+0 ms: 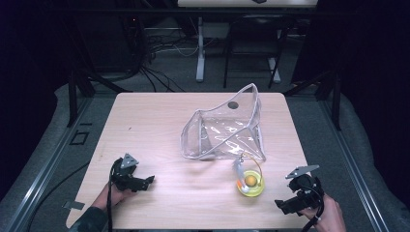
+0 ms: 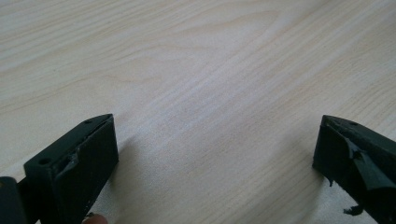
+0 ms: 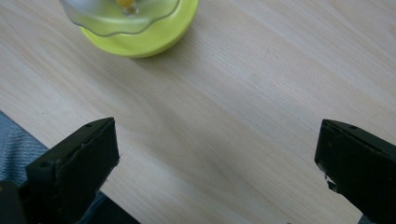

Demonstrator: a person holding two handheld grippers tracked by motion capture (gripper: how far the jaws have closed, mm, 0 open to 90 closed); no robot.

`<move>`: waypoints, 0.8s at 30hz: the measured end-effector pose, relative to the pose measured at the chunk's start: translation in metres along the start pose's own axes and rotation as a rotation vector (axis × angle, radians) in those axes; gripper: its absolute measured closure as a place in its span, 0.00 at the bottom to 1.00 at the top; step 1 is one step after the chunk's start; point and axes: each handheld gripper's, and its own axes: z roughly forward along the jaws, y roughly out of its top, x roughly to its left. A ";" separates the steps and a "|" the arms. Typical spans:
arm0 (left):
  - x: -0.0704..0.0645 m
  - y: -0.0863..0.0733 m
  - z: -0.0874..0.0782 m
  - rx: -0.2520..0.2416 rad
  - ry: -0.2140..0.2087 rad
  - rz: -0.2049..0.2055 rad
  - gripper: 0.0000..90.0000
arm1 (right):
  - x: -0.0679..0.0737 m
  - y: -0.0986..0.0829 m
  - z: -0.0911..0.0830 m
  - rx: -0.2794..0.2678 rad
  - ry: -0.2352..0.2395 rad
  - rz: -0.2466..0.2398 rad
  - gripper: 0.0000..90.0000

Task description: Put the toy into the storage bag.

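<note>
A clear plastic pouch [image 1: 225,129] with a white zipper edge stands open in the middle of the table. Just in front of it sits a small yellow-green round container [image 1: 250,183] with an orange ball inside and a clear lid; its rim shows as the yellow-green container [image 3: 140,28] at the top of the right gripper view. My left gripper [image 1: 146,182] rests open at the table's front left, over bare wood, its jaws wide apart [image 2: 215,158]. My right gripper [image 1: 283,204] is open at the front right, a short way right of the container, nothing between its jaws [image 3: 217,163].
The wooden table [image 1: 145,125] has bare surface on its left half and along the front. Its front edge [image 3: 56,149] lies close under the right gripper. Black frame legs, cables and another table's legs stand beyond the far edge.
</note>
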 end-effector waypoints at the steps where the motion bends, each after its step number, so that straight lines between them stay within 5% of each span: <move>1: 0.000 0.000 0.000 0.000 0.000 0.000 0.00 | 0.001 0.001 -0.001 -0.006 0.002 -0.001 0.00; 15: 0.000 0.000 0.000 0.000 -0.001 -0.001 0.00 | 0.024 0.026 -0.017 -0.095 0.038 -0.107 0.00; 22: 0.000 0.000 0.000 0.000 -0.001 -0.001 0.00 | 0.037 0.046 -0.021 -0.167 0.048 -0.144 0.00; 24: 0.000 0.000 0.000 0.000 -0.001 -0.001 0.00 | 0.044 0.050 -0.026 -0.237 0.020 -0.165 0.01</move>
